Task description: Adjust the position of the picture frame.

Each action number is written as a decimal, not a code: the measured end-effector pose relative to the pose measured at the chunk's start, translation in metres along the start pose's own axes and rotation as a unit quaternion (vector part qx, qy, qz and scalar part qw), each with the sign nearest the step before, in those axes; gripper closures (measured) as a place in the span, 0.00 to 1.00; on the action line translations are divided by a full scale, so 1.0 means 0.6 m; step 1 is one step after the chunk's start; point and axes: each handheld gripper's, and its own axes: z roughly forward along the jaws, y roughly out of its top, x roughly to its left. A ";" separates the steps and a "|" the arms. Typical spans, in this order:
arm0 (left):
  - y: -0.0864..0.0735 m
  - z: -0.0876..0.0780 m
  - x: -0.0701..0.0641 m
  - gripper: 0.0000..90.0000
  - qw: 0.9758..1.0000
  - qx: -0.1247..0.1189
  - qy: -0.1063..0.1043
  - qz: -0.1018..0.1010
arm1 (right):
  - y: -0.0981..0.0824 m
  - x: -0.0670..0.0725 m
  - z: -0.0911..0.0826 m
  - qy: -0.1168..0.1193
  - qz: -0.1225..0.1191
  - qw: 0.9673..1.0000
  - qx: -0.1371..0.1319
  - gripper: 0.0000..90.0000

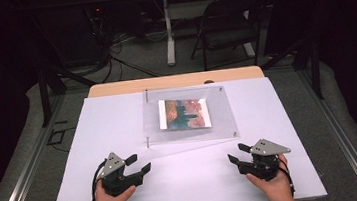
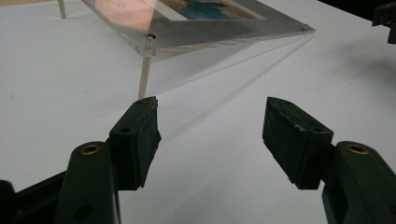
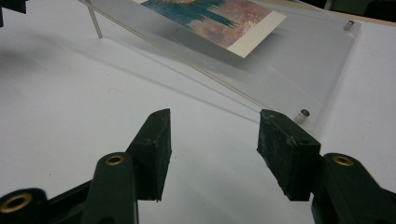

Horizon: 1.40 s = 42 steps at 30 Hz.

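A clear acrylic picture frame (image 1: 190,114) is seen at the centre of the white table top (image 1: 120,137), w/ a colourful print (image 1: 184,113) sandwiched inside. It is not lying flat: its left side is propped on thin metal posts (image 2: 144,81), its right side sits low near the surface, so the panel is tilted. Small metal studs (image 3: 303,115) are set at the corners.

Left gripper (image 1: 138,164) is held near the table's front edge, left of the frame & apart from it; its jaws are spread wide, nothing between them. Right gripper (image 1: 239,153) is held at the front right, also clear of the frame, jaws likewise spread & empty. Both are aimed at the frame's near edge.

Step in hand, as judged: approach to the frame's front corners, prob. for a two-handed lift or for work on the studs.

To be done well:
- Jaws should be kept spread until the acrylic edge is fully between the pads (image 2: 140,140).
- The left post should be avoided on approach; a knock there could shift or tip the panel.
- The right corner lies low, so the lower pad (image 3: 289,154) must be slid in close to the table.
- Edge grips should be taken outside the print area, near the corners, so smooth acrylic is less likely to slip.
- Both sides should be closed & raised together, evenly, to keep the panel from twisting.
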 end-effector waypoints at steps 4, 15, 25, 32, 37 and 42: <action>0.000 0.000 0.001 0.41 1.000 0.001 -0.002 -0.003 | 0.001 -0.005 -0.002 0.001 0.007 1.000 0.001 0.51; 0.008 0.004 0.013 0.43 0.999 -0.003 0.004 -0.039 | 0.006 -0.003 -0.005 -0.008 -0.004 1.000 -0.002 0.47; 0.036 0.017 0.029 0.45 0.998 -0.008 0.013 -0.064 | 0.011 -0.014 -0.012 -0.009 0.019 1.000 -0.004 0.49; 0.040 0.034 0.043 0.53 0.998 0.009 0.019 -0.058 | 0.008 -0.022 -0.017 -0.010 0.032 0.999 -0.009 0.50; 0.034 0.045 0.048 0.62 0.998 0.028 0.025 -0.057 | 0.006 -0.025 -0.018 -0.008 0.041 0.999 -0.010 0.52; 0.040 0.066 0.055 0.68 0.998 0.040 0.031 -0.045 | 0.005 -0.026 -0.017 -0.005 0.047 0.999 -0.007 0.52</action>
